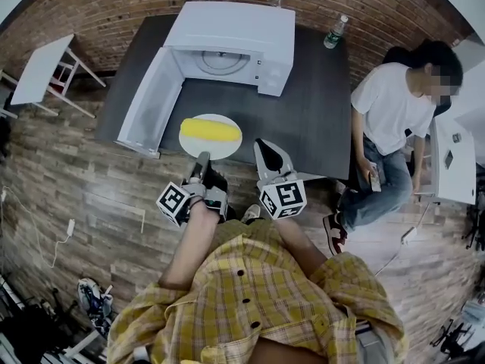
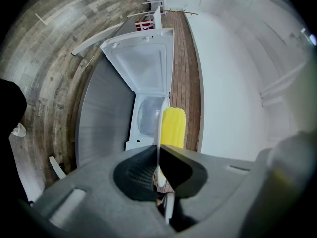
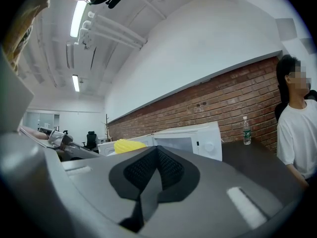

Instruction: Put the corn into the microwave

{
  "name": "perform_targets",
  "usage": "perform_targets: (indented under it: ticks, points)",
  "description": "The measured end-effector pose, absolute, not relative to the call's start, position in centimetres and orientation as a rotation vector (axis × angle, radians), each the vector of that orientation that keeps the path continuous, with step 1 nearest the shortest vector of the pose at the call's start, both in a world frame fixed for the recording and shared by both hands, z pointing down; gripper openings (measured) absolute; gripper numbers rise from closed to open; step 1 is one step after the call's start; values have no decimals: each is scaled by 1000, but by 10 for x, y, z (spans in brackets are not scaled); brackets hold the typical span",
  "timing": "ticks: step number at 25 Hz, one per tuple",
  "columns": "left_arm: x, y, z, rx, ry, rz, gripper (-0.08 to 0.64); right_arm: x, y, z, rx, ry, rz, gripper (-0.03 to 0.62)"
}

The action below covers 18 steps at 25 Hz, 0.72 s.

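A yellow corn cob (image 1: 209, 131) lies on a round white plate (image 1: 227, 147) held over the near edge of the dark table (image 1: 318, 120). My left gripper (image 1: 200, 162) is shut on the plate's near rim. In the left gripper view the plate (image 2: 158, 125) shows edge-on between the pads, with the corn (image 2: 174, 127) beyond. The white microwave (image 1: 231, 45) stands at the back of the table with its door (image 1: 148, 101) swung open to the left. My right gripper (image 1: 267, 152) hovers just right of the plate, shut and empty (image 3: 157, 155).
A person in a white shirt (image 1: 394, 120) sits at the table's right side. Two water bottles (image 1: 334, 32) stand by the brick wall. A small white table (image 1: 42, 68) is at far left, a white desk (image 1: 455, 158) at far right.
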<state>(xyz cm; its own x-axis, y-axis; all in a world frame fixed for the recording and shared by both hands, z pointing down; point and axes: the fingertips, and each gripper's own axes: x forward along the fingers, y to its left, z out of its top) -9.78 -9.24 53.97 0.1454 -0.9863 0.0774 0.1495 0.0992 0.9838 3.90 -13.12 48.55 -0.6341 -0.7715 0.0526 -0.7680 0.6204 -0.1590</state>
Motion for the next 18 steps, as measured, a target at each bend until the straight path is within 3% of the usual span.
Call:
perform_targets:
  ticks: [18]
  points:
    - [-118, -178, 548, 1119, -982, -1017, 21, 17, -203, 476, -1466, 2779, -207, 2]
